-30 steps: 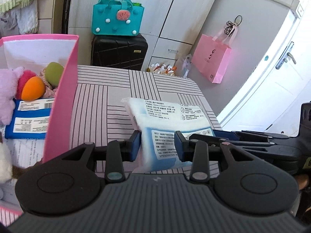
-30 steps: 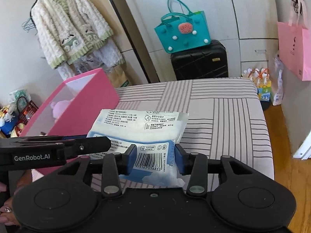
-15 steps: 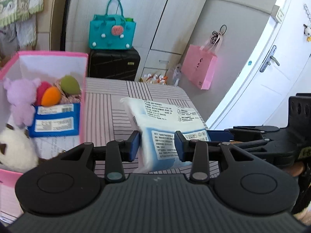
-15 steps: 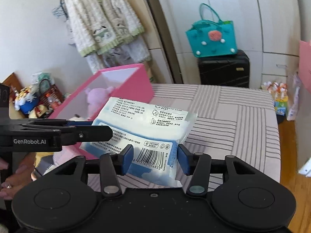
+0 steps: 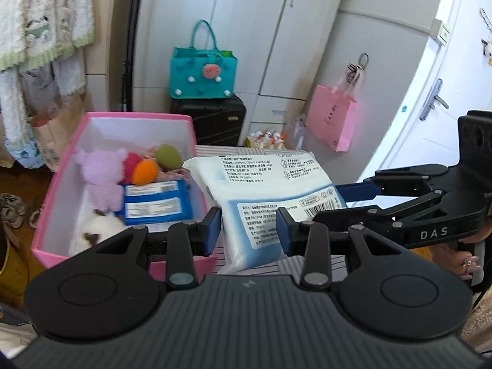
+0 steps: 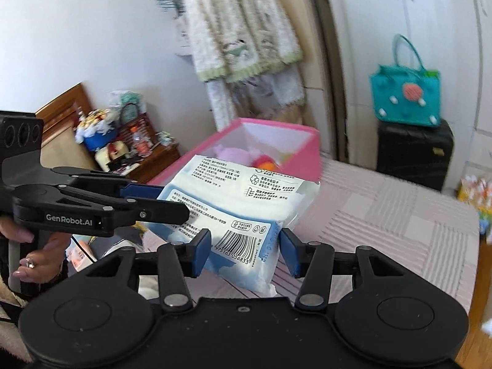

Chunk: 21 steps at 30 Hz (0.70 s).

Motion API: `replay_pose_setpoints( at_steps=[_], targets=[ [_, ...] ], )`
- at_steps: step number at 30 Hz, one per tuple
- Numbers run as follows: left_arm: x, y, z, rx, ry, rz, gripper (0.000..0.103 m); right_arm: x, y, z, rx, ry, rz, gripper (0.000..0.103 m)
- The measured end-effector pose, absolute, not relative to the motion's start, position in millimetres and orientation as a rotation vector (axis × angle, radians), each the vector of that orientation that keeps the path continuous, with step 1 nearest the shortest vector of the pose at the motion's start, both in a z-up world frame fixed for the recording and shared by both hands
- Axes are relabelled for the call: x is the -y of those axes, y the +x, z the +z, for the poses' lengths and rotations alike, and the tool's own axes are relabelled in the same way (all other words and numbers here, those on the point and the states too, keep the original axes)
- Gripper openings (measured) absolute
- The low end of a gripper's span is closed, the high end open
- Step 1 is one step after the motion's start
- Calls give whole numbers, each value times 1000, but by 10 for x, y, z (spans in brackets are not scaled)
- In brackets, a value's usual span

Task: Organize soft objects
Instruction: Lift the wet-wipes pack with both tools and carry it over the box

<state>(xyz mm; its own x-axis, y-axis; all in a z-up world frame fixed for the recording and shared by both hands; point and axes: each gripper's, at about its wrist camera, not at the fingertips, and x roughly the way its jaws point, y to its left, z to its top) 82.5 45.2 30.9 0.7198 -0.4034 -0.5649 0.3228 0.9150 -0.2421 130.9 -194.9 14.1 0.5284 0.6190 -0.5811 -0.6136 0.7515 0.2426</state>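
Since the earlier frame the white-and-blue tissue pack [image 5: 264,196] has risen off the striped tabletop [image 6: 384,212] and shifted toward the pink bin [image 5: 58,184]; more of the bin's interior shows now. Left gripper [image 5: 248,230]: blue pads pressed on the pack's near end, clamped. Right gripper [image 6: 246,249]: closed on the barcode end of the same pack. Pack hangs between both, ahead of the left gripper, its far edge overlapping the bin's right wall in that view.

Bin, ahead-left of the left gripper: purple plush [image 5: 98,178], orange ball [image 5: 144,172], green ball [image 5: 168,156], blue packet [image 5: 156,201].

Room: teal handbag [image 5: 204,72] on a black suitcase [image 5: 212,120], pink paper bag [image 5: 333,121] hanging on the wall, white wardrobe behind. Right-wrist view is motion-blurred compared with before.
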Motion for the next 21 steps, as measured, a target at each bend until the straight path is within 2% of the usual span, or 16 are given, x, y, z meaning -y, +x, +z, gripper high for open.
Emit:
replay_pose_setpoints(
  at_steps=[10, 12, 16, 21],
  targets=[
    [-945, 796, 529, -562, -175, -301, 37, 1420, 1307, 536, -569, -127, 815, 56],
    [-1036, 866, 528, -558, -182, -288, 40, 1301, 1374, 561, -566, -138, 834, 56],
    [-1192, 1130, 413, -597, -198, -234, 40, 1060, 1535, 532, -573, -154, 850, 56],
    [-1329, 1516, 180, -691, -213, -198, 40, 786, 1844, 366, -608, -164, 849, 50]
  ],
)
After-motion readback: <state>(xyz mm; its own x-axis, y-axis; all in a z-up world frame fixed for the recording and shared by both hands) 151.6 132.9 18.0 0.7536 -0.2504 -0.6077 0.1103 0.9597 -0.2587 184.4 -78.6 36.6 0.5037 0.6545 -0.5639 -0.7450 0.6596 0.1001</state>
